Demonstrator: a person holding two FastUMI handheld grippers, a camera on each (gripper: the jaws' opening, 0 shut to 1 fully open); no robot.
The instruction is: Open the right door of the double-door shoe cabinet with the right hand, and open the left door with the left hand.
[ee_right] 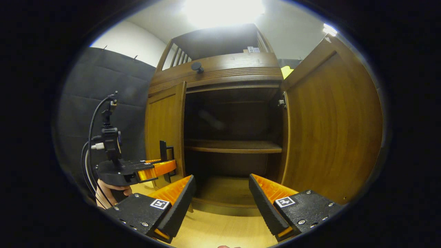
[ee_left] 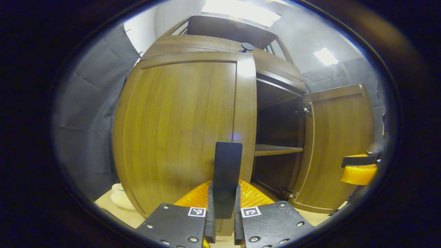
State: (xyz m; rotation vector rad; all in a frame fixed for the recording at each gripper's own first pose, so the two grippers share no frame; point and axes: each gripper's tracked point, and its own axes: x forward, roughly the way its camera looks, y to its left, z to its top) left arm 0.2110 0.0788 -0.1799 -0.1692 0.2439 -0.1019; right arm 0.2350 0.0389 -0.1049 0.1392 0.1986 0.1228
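Left gripper (ee_left: 223, 206) pinches the left door's handle (ee_left: 227, 172).
Right gripper (ee_right: 222, 199) spread before the open right door (ee_right: 330, 131); left door (ee_left: 179, 131) shut.

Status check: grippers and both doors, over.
Left gripper shut on left door handle; left door closed. Right gripper open, empty. Right door swung open. Nothing in the way.

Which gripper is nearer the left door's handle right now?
Left. The left gripper is at the left door's handle, its fingers closed around the black bar. The right gripper hangs open in front of the open compartment, apart from that handle.
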